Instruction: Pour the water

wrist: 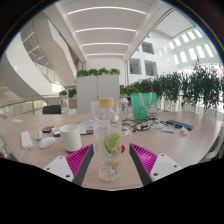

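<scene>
The clear plastic water bottle with a lime-slice label (110, 140) stands upright on the pale wooden table (185, 148), directly between my two fingers, its long axis vertical and its white cap pointing up toward the ceiling. It sits dead centre on my line of sight, so nothing needs correcting sideways. The claw (110, 163) looks spread about as wide as the bottle's body; the magenta pads (143, 160) flank its lower half on either side. From here I cannot tell for sure whether both pads are pressing on the plastic or only standing just beside it, so I treat the grasp as unconfirmed.

Just left of the bottle, slightly beyond my left finger, stands a small white cylindrical cup (72, 138), which I judge to be the likely receiver for the water. That puts the pour direction to the left, with the bottle tipping its neck over that way once it is lifted.

Farther out, the table carries scattered small items, and a green bag (145, 104) stands behind, near a row of potted plants (185, 92).
</scene>
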